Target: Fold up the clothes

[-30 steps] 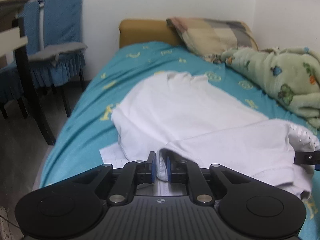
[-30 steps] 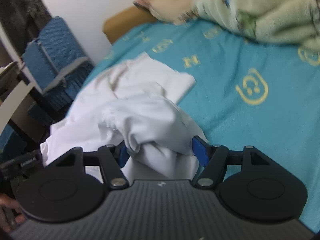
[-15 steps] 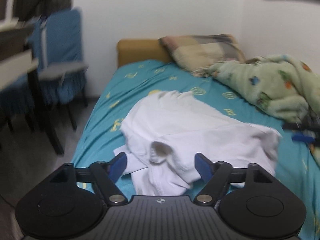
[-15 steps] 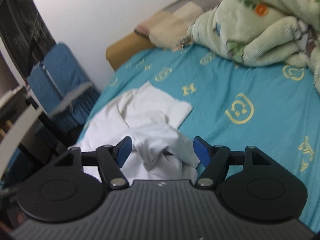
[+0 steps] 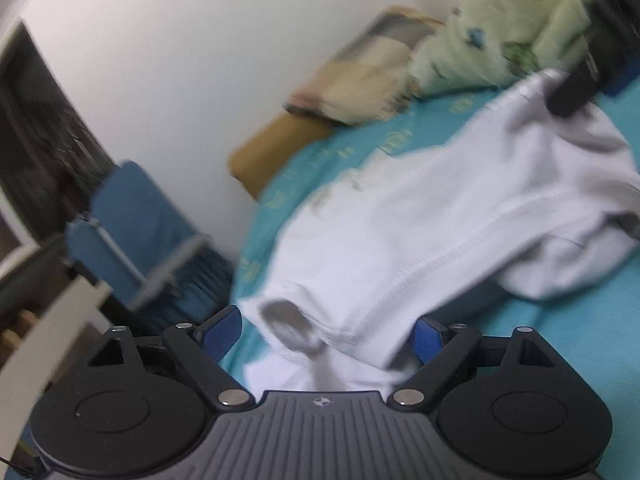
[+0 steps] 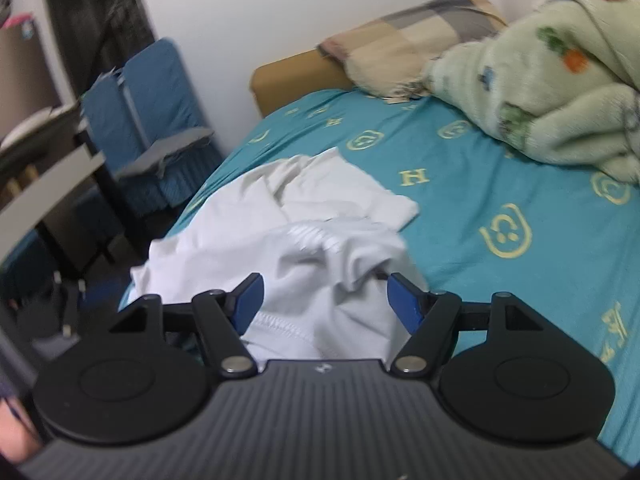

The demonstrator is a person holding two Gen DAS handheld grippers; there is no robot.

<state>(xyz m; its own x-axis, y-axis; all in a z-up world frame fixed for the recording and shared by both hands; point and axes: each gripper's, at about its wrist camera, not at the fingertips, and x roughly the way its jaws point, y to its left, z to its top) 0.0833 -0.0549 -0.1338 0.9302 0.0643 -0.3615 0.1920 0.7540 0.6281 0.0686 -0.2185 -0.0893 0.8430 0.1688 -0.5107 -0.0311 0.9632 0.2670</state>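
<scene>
One white garment [image 6: 304, 248] lies rumpled on the teal bedsheet [image 6: 500, 184], its hem between the spread fingers of both grippers: left gripper [image 5: 326, 330] and right gripper [image 6: 326, 298] are each released, gripping nothing. A second ago the left was clenched on the cloth. Beyond the garment sit one green blanket [image 6: 560, 92], one checked pillow [image 6: 408, 40] and two blue chairs [image 6: 148, 96]. The sheet's yellow print includes an "H" [image 6: 414, 176]

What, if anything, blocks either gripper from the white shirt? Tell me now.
Nothing visible does. The white shirt lies bunched on the teal bedsheet, with cloth already between the open jaws of the left gripper and the right gripper. The green blanket sits well behind it.
</scene>
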